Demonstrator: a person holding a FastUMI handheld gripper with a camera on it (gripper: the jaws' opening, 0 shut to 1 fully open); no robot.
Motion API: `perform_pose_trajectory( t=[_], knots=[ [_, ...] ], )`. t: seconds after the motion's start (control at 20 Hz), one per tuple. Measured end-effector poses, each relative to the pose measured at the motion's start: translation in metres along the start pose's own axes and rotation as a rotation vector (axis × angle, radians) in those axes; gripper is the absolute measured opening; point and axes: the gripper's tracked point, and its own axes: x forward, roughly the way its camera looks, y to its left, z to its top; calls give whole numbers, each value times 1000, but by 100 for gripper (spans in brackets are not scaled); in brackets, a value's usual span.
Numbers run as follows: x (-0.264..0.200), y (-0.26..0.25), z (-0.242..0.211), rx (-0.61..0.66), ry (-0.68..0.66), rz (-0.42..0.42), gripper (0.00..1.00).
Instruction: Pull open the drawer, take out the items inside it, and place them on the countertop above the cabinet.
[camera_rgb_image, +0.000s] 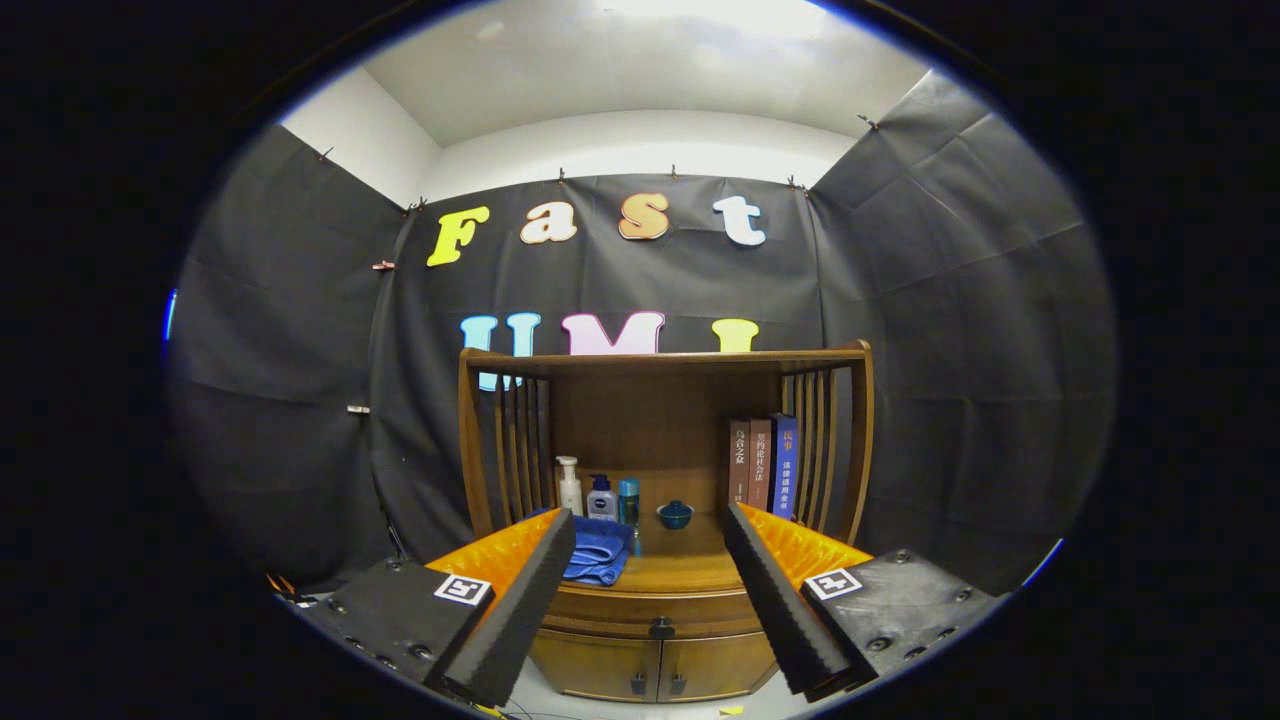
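Straight ahead of the gripper, beyond its 2 fingers: a brown wooden cabinet with slatted side rails and a shelf-like top. Fingers spread wide, nothing between them, held well back from the furniture and aimed so the small dark round knob of the shallow curved wooden drawer sits framed in the gap. Probably lined up this way for a straight approach to the knob.

Drawer shut, flush with the cabinet front; contents hidden, cannot tell what lies inside. Below it, 2 small wooden doors with dark pulls, closed.

On the wooden countertop: a folded blue cloth near the front left, partly behind the left finger; 3 small bottles at the back, 1 white pump bottle, 1 pale bottle with a dark cap, 1 teal bottle; a small dark blue lidded cup mid-back; 3 upright books against the right rail. Bare wood at centre and front right looks like the likeliest landing spot for whatever comes out.

Task seemingly at its start: drawer not yet pulled.
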Motion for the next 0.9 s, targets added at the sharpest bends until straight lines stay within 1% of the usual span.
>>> perform_pose_trajectory(
  t=[0.15, 0.35, 0.65, 0.9],
  knots=[
    [3, -1, -5, -10, 8, 0, 98],
    [9, -2, -16, 8, 22, 3, 98],
    [31, -8, -57, 41, 78, 2, 98],
    [57, -11, -102, 76, 127, 11, 98]
  ],
)
